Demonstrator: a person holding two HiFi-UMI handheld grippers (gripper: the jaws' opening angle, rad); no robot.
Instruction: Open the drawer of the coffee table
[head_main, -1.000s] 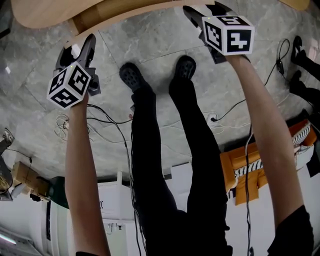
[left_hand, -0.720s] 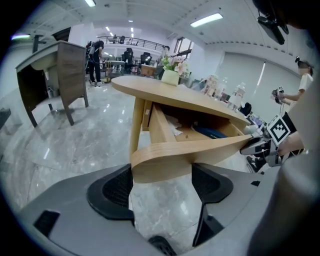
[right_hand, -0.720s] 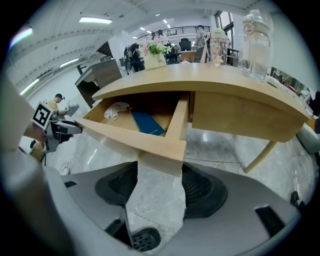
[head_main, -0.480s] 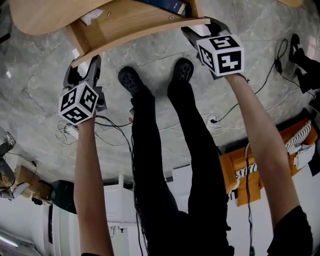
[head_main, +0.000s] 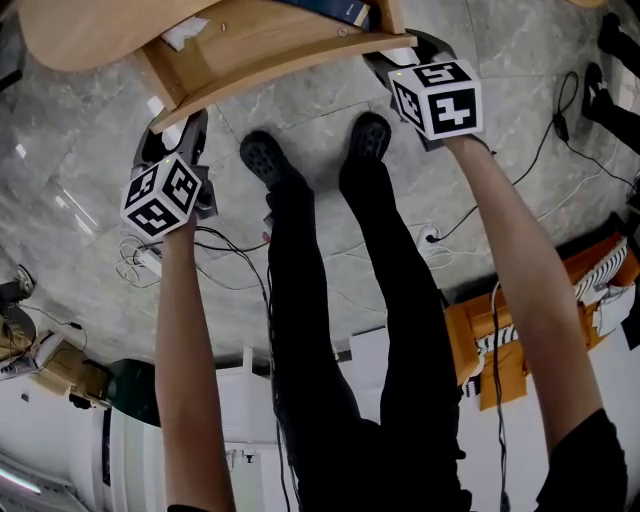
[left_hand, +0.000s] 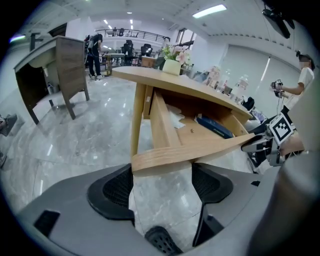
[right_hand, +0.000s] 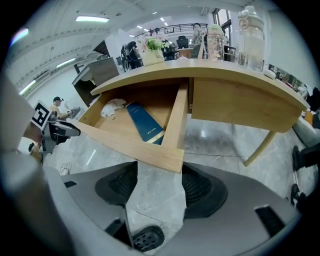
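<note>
The wooden drawer (head_main: 280, 55) of the coffee table (head_main: 80, 30) stands pulled out toward me. Inside lie a blue book (right_hand: 145, 122) and crumpled white paper (right_hand: 112, 106). My left gripper (head_main: 172, 130) sits at the left end of the drawer front (left_hand: 190, 152), jaws spread, the board's corner at their tips. At the board's right end (right_hand: 150, 150) my right gripper (head_main: 385, 62) is also open. Each gripper view shows bare floor between the pads, so neither clamps the board. The left gripper view also shows the book (left_hand: 215, 127) and the right gripper (left_hand: 272, 135).
My legs and black shoes (head_main: 265, 155) stand on the grey stone floor just in front of the drawer. Cables (head_main: 140, 250) lie on the floor at left. Bottles (right_hand: 250, 35) and a plant (right_hand: 152, 50) stand on the tabletop. A dark desk (left_hand: 55, 60) is far left.
The drawer has slid out from under the tabletop toward me, and both grippers have come back with its front board. Its inside, with book and paper, now shows.
</note>
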